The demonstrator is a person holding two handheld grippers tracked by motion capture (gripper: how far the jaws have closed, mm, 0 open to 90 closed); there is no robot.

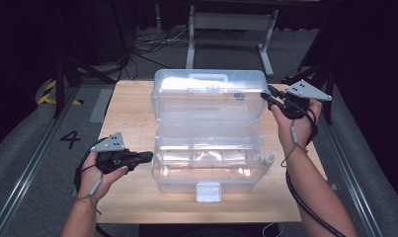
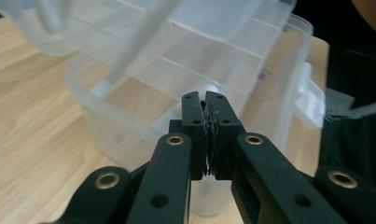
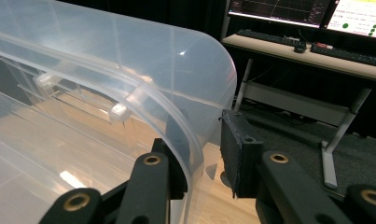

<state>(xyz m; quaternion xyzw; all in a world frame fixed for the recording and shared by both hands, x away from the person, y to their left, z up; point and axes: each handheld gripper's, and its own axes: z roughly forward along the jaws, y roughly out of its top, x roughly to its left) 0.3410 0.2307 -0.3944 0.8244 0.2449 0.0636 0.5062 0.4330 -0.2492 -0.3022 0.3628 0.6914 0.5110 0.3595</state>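
A clear plastic toolbox [image 1: 206, 163] stands in the middle of the wooden table with its lid [image 1: 209, 96] raised upright at the back. My right gripper [image 1: 266, 96] is at the lid's right edge. In the right gripper view the lid's rim [image 3: 190, 140] passes between the jaws of the right gripper [image 3: 202, 135], one jaw inside the wall and the other outside, closed on it. My left gripper [image 1: 146, 157] hovers just left of the box's base, pointing at its side wall [image 2: 106, 126]. The left gripper [image 2: 204, 98] is shut, pads together with nothing between them.
The box's white front latch [image 1: 208, 191] hangs near the table's front edge [image 1: 196, 217]. A small white-capped piece [image 1: 269, 159] sits at the box's right side. Bare wood [image 1: 130, 113] lies left of the box. A metal stand [image 1: 228, 22] and cables are on the floor behind.
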